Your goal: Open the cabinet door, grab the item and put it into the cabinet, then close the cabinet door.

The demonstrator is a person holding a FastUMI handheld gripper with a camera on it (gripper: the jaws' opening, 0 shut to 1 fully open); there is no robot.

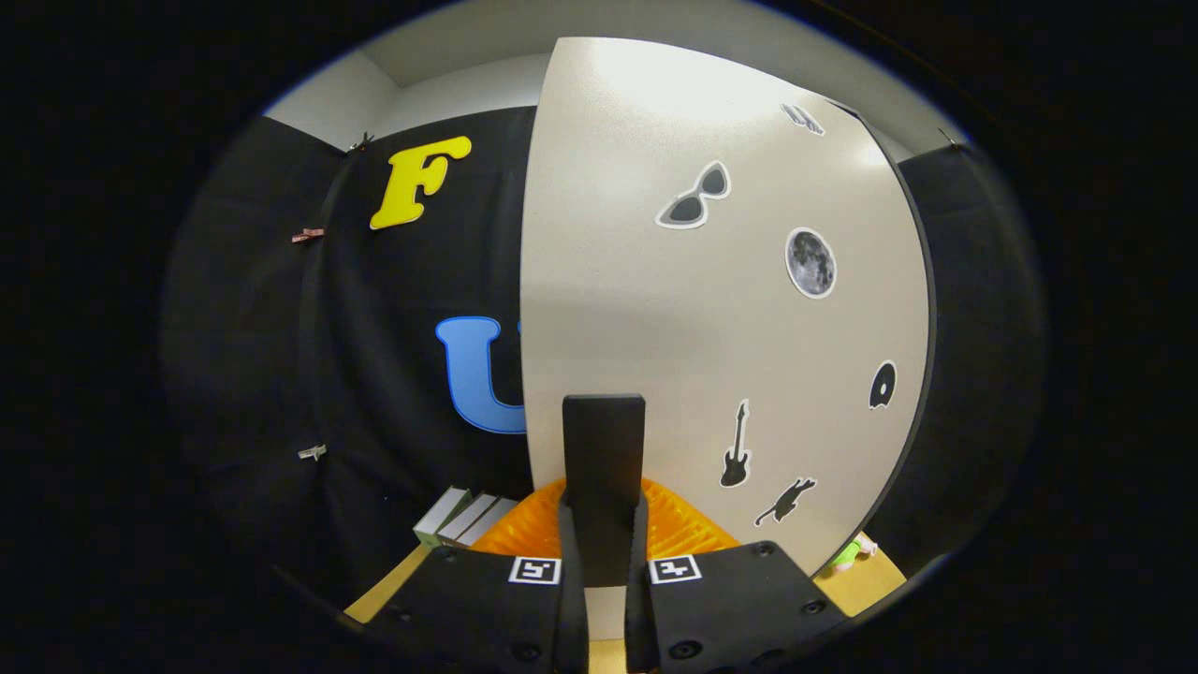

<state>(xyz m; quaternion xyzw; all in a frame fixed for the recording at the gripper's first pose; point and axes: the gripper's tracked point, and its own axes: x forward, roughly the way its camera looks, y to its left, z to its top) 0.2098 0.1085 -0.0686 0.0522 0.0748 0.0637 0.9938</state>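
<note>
- Pale speckled board making up the cabinet door point(655, 309), standing close ahead, swung partly open by the look of it.
- Gripping the door's one black handle point(604, 440): fingers point(568, 529) of the gripper point(604, 513) closing in on either side of the bar, nearly together, both seeming to press on it.
- Judging the door stiff and light on its hinge, the handle being the only sound hold.
- Counting six stickers point(810, 263) on the door face.
- Peeking out past the door's lower right corner, on the tabletop point(866, 585): one small green toy point(847, 555), probably the item; likely light, taking a grip across its body.
- Showing below the door: one orange ridged piece point(683, 529), with three slim grey boxes point(463, 517) just left of it.
</note>
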